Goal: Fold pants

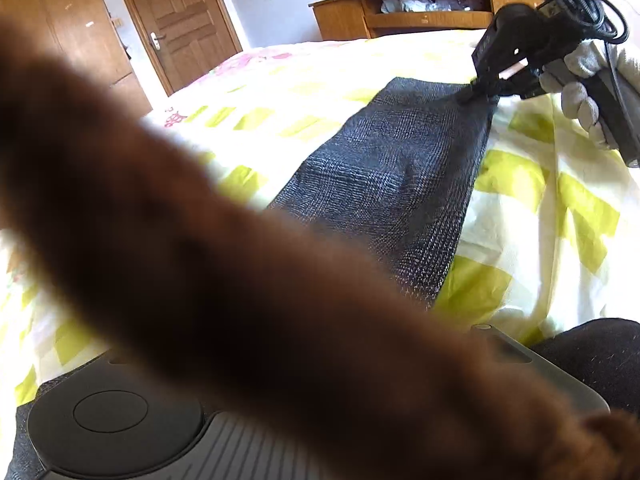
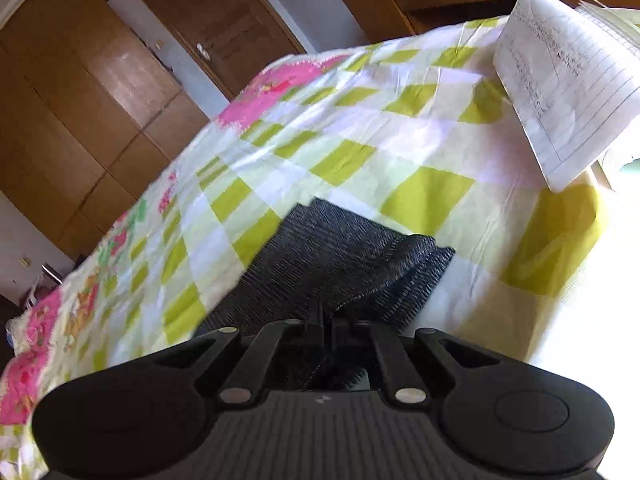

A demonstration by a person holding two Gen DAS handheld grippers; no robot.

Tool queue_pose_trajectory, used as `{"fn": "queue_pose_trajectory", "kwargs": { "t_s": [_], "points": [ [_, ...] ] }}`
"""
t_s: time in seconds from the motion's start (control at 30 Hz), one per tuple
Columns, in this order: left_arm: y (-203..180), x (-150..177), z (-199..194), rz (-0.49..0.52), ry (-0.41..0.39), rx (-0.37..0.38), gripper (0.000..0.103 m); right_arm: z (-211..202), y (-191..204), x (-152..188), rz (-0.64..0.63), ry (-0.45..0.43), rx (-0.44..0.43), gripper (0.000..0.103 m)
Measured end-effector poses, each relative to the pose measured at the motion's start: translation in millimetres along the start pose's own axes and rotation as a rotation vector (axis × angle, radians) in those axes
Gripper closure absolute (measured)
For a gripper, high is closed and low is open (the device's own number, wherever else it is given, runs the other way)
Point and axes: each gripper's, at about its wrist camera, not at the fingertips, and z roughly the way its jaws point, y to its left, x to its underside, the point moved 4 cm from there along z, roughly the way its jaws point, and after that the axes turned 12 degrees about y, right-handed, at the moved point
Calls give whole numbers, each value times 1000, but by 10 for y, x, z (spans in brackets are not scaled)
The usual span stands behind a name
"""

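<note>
The dark grey checked pants lie as a long strip across the checked bedspread. At the strip's far end my right gripper, held by a gloved hand, is shut on a corner of the fabric. The right wrist view has the same gripper with its fingers pressed together on bunched, folded layers of the pants. Only the body of my left gripper shows at the bottom. A blurred brown furry shape close to the lens hides its fingers.
An open lined notebook lies on the bed at the far right. Beyond the bed stand a wooden shelf unit, a wooden door and a wardrobe. Dark cloth sits at the lower right.
</note>
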Motion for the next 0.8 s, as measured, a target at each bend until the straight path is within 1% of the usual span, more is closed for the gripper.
{"fn": "queue_pose_trajectory", "kwargs": {
  "t_s": [0.03, 0.1, 0.23, 0.4, 0.53, 0.57, 0.6, 0.63, 0.67, 0.73, 0.77, 0.8],
  "points": [
    [-5, 4, -15, 4, -4, -4, 48, 11, -13, 26, -3, 3, 5, 80],
    [15, 18, -32, -1, -2, 4, 47, -68, -28, 63, 13, -27, -13, 80],
    [59, 37, -39, -10, 5, 7, 46, -153, -106, 116, 43, -32, -19, 79],
    [14, 71, -64, 17, -12, -15, 46, -354, -207, 255, 93, -50, -11, 71],
    [27, 76, -139, -22, -43, -17, 47, -277, -205, 281, 118, -17, -26, 60],
    [31, 83, -160, -33, -49, -20, 47, -230, -181, 276, 126, -15, -36, 56],
    [31, 96, -173, -44, -50, -19, 44, -192, -159, 271, 132, -10, -53, 53],
    [22, 119, -164, -50, -38, -10, 42, -138, -115, 266, 135, -1, -80, 49],
    [8, 147, -135, -49, -20, -1, 42, -91, -81, 260, 135, 4, -90, 47],
    [26, 185, -116, -71, -17, 10, 42, -19, -34, 245, 142, 3, -86, 49],
    [44, 177, -108, -81, -10, 19, 42, 9, -21, 233, 157, -2, -97, 69],
    [56, 158, -103, -85, -10, 22, 41, 42, -24, 216, 179, 7, -116, 78]
  ]
}}
